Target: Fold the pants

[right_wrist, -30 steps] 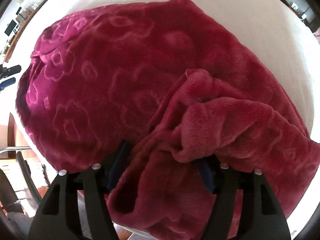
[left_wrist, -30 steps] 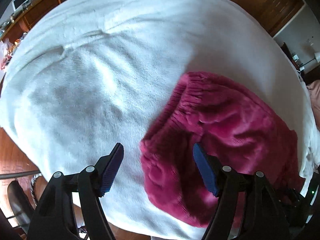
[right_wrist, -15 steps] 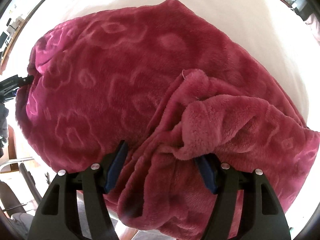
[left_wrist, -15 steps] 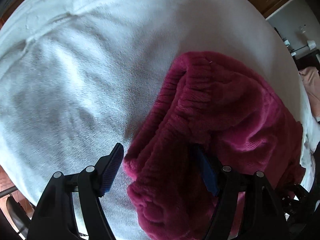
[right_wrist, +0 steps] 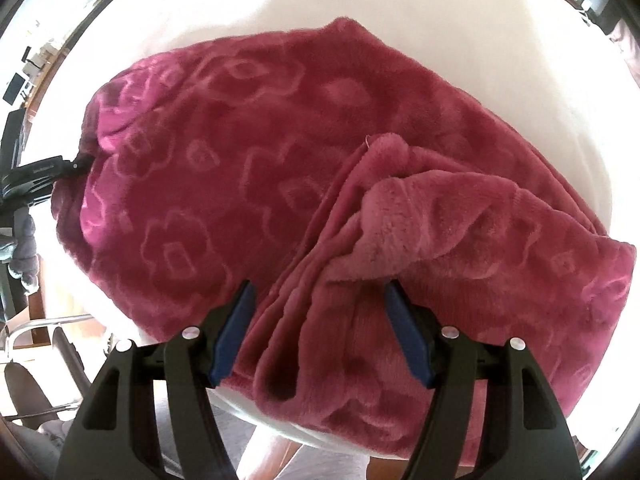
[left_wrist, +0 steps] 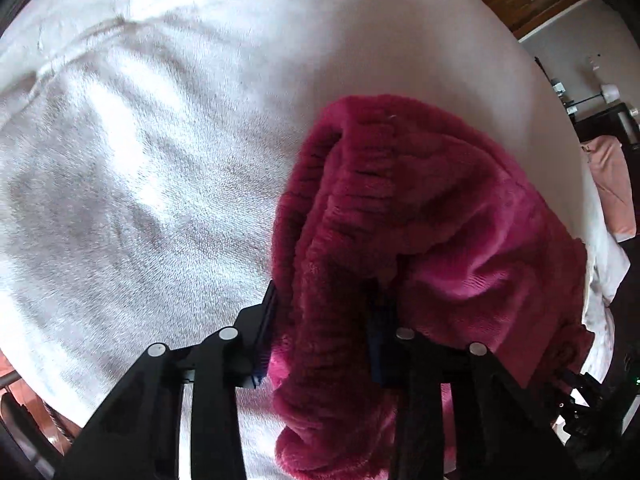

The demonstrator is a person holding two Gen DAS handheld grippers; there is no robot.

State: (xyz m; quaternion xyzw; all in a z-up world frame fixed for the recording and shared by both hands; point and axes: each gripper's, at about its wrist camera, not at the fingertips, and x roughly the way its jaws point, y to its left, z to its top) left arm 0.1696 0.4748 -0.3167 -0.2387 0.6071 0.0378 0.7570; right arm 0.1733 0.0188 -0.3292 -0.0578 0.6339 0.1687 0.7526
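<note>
Magenta fleece pants (right_wrist: 320,184) on a white-covered table (left_wrist: 140,160), left gripper (left_wrist: 320,320) pointing steeply down, jaws just closed onto the ribbed waistband (left_wrist: 352,184), right gripper (right_wrist: 320,320) steeply down, spread wide around bunched fabric.

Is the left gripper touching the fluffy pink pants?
Touching. In the left wrist view, the left gripper has just closed on the pants; the ribbed waistband is bunched between its blue pads, with no gap showing.
</note>
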